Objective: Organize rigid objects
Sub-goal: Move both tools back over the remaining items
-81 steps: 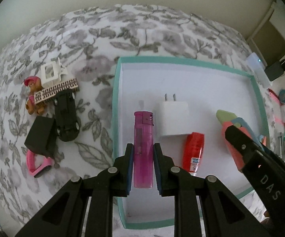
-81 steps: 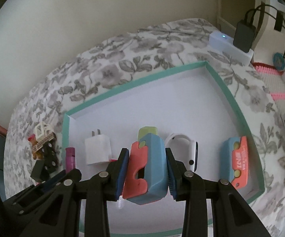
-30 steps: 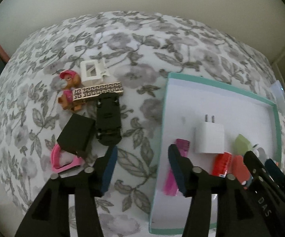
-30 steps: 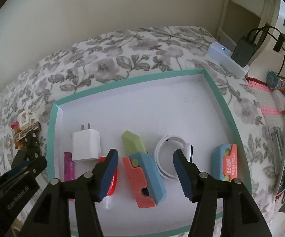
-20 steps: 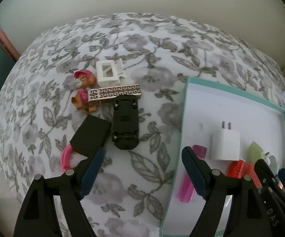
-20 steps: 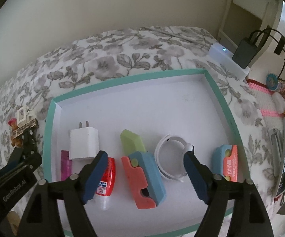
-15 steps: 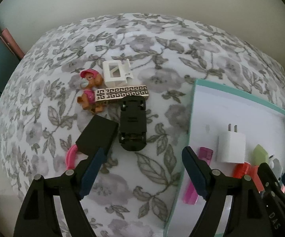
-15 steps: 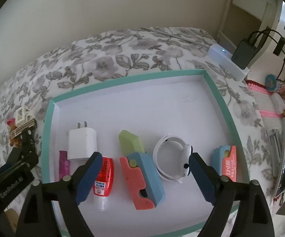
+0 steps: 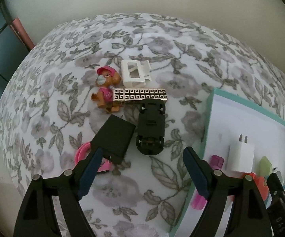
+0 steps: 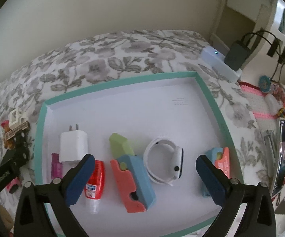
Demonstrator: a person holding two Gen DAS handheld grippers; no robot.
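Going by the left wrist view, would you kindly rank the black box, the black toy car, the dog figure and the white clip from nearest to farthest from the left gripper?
From the left gripper:
1. Black box, just behind its left finger.
2. Black toy car, upside down, ahead.
3. Dog figure, farther back, left.
4. White clip, rearmost.

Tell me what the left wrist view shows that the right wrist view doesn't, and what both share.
Only the left wrist view: the black box beside the toy car, seen close. Only the right wrist view: the white smartwatch, the red bottle and the power strip. Both: the teal-rimmed tray, the white charger, the pink lighter and the dog figure.
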